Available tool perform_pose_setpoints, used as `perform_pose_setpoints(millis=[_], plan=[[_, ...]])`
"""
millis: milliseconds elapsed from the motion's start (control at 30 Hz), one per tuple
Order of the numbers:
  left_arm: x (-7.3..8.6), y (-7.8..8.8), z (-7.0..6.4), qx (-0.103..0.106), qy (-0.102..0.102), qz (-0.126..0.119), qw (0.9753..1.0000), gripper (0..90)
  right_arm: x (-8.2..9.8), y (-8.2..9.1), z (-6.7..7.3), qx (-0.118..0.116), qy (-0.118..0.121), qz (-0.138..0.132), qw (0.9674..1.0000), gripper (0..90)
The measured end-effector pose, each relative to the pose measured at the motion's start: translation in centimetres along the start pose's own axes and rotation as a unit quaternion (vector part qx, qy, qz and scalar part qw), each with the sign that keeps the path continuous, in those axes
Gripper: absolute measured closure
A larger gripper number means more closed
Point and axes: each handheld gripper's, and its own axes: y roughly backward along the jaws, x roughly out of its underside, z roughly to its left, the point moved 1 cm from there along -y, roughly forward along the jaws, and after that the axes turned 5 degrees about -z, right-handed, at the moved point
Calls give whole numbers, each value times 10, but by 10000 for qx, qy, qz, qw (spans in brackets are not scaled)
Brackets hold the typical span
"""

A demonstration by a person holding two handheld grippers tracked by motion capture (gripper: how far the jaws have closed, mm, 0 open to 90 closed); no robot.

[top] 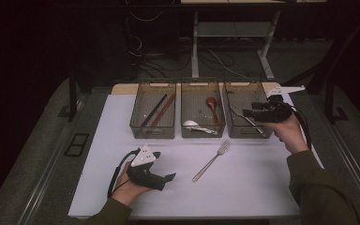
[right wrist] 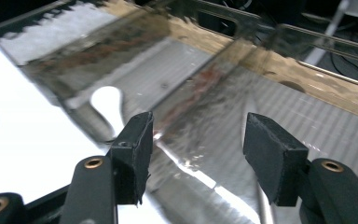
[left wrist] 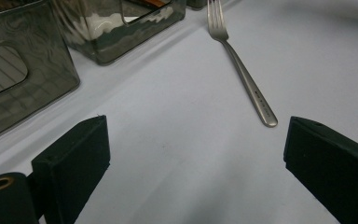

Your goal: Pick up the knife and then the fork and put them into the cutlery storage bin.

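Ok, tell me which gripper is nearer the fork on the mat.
Left. The left gripper sits just left of the fork; the right gripper hangs farther off, over the right bin.

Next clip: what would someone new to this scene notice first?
Three clear bins in a row at the far edge of the white mat: chopsticks in the left bin, spoons in the middle bin. A lone fork lies on the mat before them. The right gripper hovers open over the right bin; the left gripper rests open on the mat, facing the fork.
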Motion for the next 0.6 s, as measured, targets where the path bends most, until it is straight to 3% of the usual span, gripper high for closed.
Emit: perform_pose_setpoints(millis=[333,600], plan=[[4,5,4,-7,102,-44,9999,37,19,12,33,-320,153,-97,9993,421],[6,6,6,44,136,-69,9999,0,41,7,46,-388,216,61,9990,436]])
